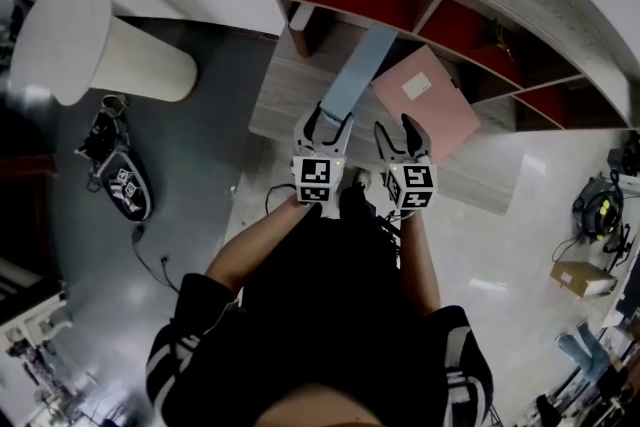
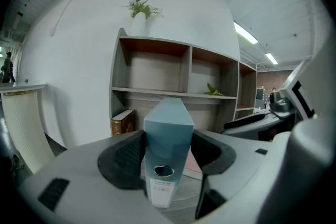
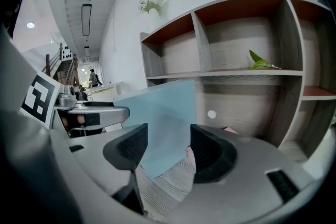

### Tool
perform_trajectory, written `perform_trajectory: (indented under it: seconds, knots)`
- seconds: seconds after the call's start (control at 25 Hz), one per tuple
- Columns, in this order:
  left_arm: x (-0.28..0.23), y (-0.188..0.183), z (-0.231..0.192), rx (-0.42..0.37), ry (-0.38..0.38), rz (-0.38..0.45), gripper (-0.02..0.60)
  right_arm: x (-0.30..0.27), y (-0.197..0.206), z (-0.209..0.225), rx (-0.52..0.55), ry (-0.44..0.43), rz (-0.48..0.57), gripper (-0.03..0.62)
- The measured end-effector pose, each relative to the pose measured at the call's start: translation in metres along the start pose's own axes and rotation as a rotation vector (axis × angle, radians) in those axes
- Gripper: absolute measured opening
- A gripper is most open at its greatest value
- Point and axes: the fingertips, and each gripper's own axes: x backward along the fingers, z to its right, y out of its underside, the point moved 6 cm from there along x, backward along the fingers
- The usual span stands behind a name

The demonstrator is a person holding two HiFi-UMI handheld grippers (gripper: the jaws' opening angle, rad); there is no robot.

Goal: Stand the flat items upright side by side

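A light blue binder [image 1: 356,73] stands upright on the wooden surface [image 1: 280,100], its spine with ring hole and label [image 2: 164,165] facing me. My left gripper [image 1: 328,123] is shut on that spine, a dark pad against each side [image 2: 167,152]. A pink folder [image 1: 428,103] lies flat just right of the binder, with a white label on its cover. My right gripper [image 1: 402,137] hovers at the folder's near edge, open with nothing between its pads [image 3: 169,147]. In the right gripper view the blue binder's broad side [image 3: 160,120] rises beyond the jaws, and a sliver of pink folder [image 3: 190,157] shows beside it.
A wooden shelf unit [image 1: 470,25] with red-backed compartments stands right behind the surface. A brown book [image 2: 123,122] sits in its lower left compartment and a potted plant [image 2: 139,8] on top. A white ribbed cylinder [image 1: 110,50] and a dark bag [image 1: 120,180] are at left on the floor.
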Motion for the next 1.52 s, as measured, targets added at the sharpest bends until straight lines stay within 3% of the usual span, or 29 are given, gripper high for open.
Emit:
perform_trajectory:
  seconds: [0.92, 1.52]
  knots:
    - [-0.093, -0.031, 0.022, 0.002, -0.028, -0.004, 0.281, 0.025, 0.001, 0.054, -0.03, 0.099, 0.016, 0.267]
    - [-0.101, -0.024, 0.026, 0.029, 0.017, -0.024, 0.301, 0.027, 0.004, 0.063, -0.035, 0.108, 0.014, 0.268]
